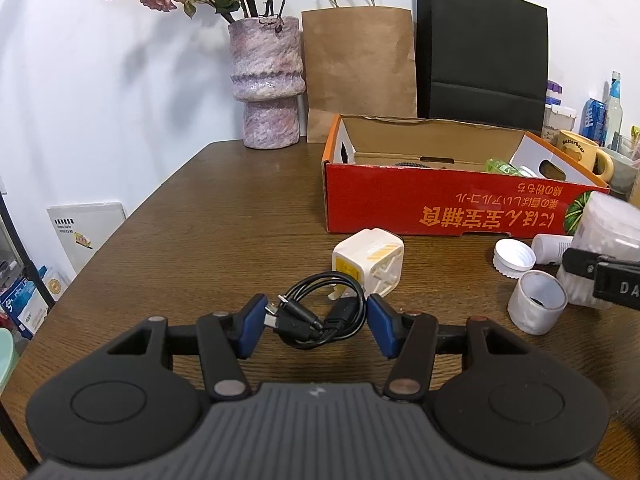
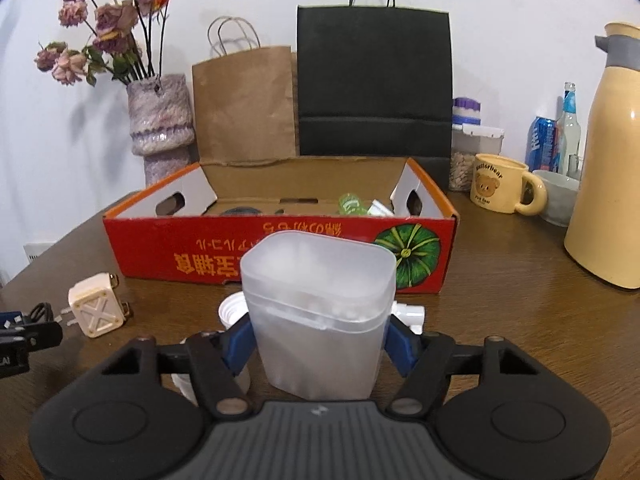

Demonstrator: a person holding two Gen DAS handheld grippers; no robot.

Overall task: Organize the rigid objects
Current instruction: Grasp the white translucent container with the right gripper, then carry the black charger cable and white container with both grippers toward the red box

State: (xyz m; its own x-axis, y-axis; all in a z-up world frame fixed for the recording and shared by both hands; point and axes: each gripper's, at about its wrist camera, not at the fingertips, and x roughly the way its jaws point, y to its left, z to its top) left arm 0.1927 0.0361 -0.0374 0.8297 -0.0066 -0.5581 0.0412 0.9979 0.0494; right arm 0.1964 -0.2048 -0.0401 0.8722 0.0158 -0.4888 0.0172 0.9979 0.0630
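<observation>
Frosted cotton-swab box (image 2: 318, 316), light, stiff but slick, is gripped mid-wall by right claw (image 2: 320, 344); coiled USB cable (image 1: 316, 316) is clamped in left claw (image 1: 316, 326).

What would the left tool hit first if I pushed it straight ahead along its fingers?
The left tool already has the coiled black USB cable between its fingers. Next in line looks like the cream-white cube-shaped plug adapter, just beyond the cable; depth is uncertain.

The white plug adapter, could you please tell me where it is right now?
In the left wrist view, the white plug adapter sits mid-table, just behind the coiled black cable and in front of the red cardboard box.
</observation>
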